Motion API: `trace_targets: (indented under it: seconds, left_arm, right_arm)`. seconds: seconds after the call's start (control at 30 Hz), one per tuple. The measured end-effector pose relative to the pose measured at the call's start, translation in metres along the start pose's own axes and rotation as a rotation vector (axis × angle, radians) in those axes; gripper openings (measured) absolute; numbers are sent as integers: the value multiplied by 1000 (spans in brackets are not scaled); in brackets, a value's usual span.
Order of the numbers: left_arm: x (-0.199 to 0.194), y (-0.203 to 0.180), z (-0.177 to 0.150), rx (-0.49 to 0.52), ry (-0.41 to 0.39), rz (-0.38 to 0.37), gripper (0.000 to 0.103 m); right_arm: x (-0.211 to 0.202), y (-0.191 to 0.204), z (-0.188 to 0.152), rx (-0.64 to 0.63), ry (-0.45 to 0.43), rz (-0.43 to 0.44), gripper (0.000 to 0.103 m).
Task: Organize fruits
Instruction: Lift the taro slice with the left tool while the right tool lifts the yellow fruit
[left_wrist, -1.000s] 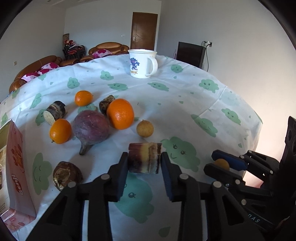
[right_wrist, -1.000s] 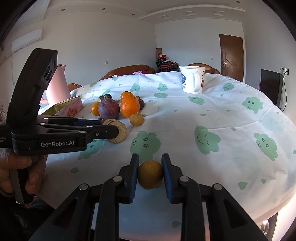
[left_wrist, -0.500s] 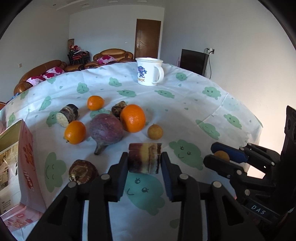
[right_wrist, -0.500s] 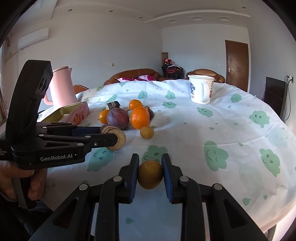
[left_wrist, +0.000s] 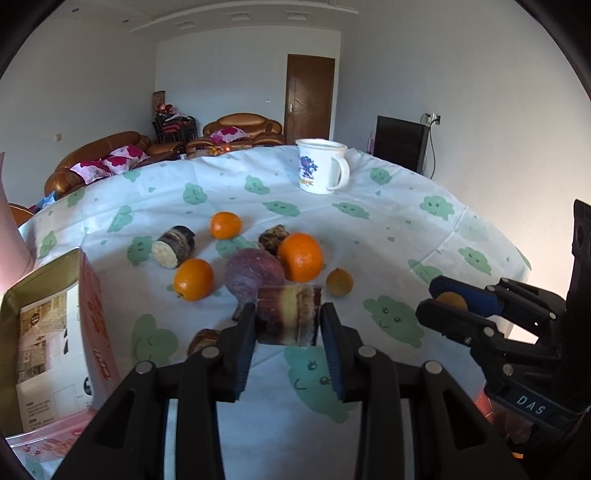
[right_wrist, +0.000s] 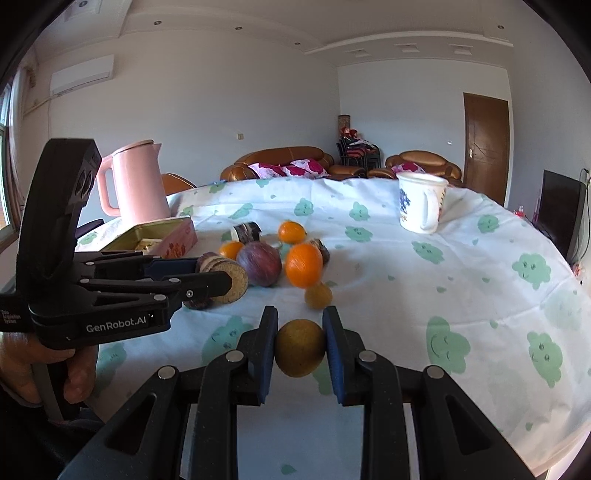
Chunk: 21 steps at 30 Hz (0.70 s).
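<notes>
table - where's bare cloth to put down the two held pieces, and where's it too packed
Free: the wide stretch of tablecloth right of the fruit cluster, between the white mug and the near edge, and the strip in front of the right gripper. Crowded: around the purple fruit and big orange, over to the tin box.

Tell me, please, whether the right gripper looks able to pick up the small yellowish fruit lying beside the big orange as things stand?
Probably not yet. The right gripper is already shut on a yellowish-brown fruit, so its jaws are occupied. The path to the small yellowish fruit itself looks free.
</notes>
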<state>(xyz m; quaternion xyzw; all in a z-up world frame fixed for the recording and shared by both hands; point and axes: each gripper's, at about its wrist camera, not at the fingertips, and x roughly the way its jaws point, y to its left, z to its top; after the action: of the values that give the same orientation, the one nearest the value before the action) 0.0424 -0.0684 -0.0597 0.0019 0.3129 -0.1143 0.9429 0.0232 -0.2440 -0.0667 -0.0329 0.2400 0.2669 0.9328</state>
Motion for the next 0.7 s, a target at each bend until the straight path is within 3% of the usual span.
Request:
trace_targets:
  seconds: [0.7]
  left_arm:
    - [-29, 42, 5, -72, -84, 84, 36]
  right_arm:
    - [12, 45, 39, -99, -54, 82, 27]
